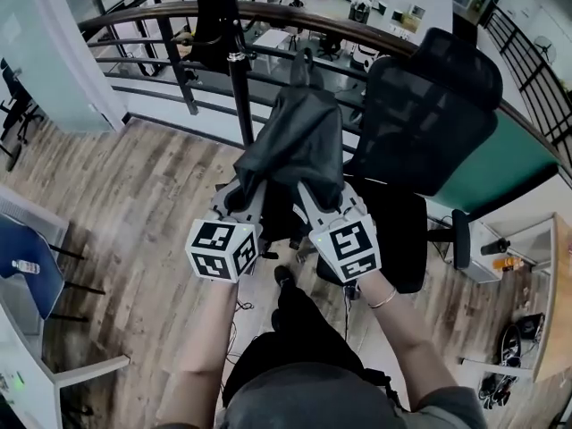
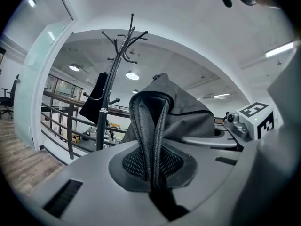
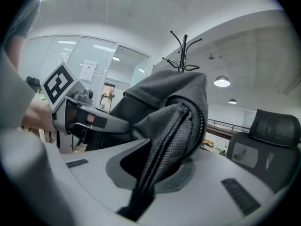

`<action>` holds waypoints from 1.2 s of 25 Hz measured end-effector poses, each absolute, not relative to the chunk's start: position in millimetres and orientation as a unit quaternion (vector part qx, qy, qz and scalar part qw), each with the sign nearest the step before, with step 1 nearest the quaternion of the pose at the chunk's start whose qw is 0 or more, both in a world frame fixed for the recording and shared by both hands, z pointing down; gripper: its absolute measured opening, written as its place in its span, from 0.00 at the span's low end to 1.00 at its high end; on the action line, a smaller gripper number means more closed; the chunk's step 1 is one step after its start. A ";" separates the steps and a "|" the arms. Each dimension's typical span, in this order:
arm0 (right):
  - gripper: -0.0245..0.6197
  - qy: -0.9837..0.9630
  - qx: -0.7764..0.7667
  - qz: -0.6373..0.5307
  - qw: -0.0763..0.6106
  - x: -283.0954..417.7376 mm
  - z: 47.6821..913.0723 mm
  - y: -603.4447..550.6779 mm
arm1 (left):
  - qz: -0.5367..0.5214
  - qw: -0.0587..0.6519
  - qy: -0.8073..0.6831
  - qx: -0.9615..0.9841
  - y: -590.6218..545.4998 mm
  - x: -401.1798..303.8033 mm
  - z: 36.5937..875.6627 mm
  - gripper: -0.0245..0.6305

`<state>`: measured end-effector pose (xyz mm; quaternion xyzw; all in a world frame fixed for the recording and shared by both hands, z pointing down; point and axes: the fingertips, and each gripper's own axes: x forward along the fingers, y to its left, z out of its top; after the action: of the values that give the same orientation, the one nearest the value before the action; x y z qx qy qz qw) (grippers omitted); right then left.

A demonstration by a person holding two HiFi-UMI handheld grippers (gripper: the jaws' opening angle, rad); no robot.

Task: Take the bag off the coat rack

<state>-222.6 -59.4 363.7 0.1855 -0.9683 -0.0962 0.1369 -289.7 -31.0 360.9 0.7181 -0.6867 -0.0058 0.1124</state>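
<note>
A dark grey fabric bag [image 1: 295, 141] hangs in the air between both grippers, in front of the person. My left gripper [image 1: 243, 199] is shut on the bag's lower left edge, where a zipped webbing fold [image 2: 150, 135] runs down between its jaws. My right gripper [image 1: 315, 202] is shut on the lower right edge, a ribbed seam [image 3: 174, 135] pinched in its jaws. The coat rack [image 1: 239, 88] is a black pole standing just behind and left of the bag. In the left gripper view the coat rack [image 2: 107, 102] stands apart from the bag [image 2: 183, 112]. Its hooks [image 3: 183, 46] show above the bag [image 3: 160, 93] in the right gripper view.
Another black item [image 1: 214, 16] hangs on the rack. A black mesh office chair [image 1: 429, 105] stands close to the right of the bag. A metal railing [image 1: 152, 70] runs behind the rack. A blue chair [image 1: 27, 262] is at the left, a desk [image 1: 536, 275] at the right.
</note>
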 end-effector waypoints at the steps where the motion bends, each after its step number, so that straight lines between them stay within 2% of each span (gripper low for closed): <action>1: 0.08 -0.967 0.191 -0.096 0.135 -216.5 360.8 -57.4 | -0.004 0.109 -0.683 0.722 -30.2 -284.1 357.5 0.10; 15: 0.08 -0.938 0.308 -0.092 0.125 -92.4 324.7 -48.2 | -0.012 0.088 -0.599 0.796 -36.3 -166.9 318.9 0.10; 30: 0.08 -0.887 0.436 -0.062 0.141 66.0 330.5 -89.4 | 0.010 0.096 -0.478 0.873 -99.4 -9.0 325.1 0.10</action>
<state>66.0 -89.4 330.5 0.4361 -0.8866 -0.0623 0.1412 -9.0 -99.4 325.1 0.8731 -0.4780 0.0102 0.0956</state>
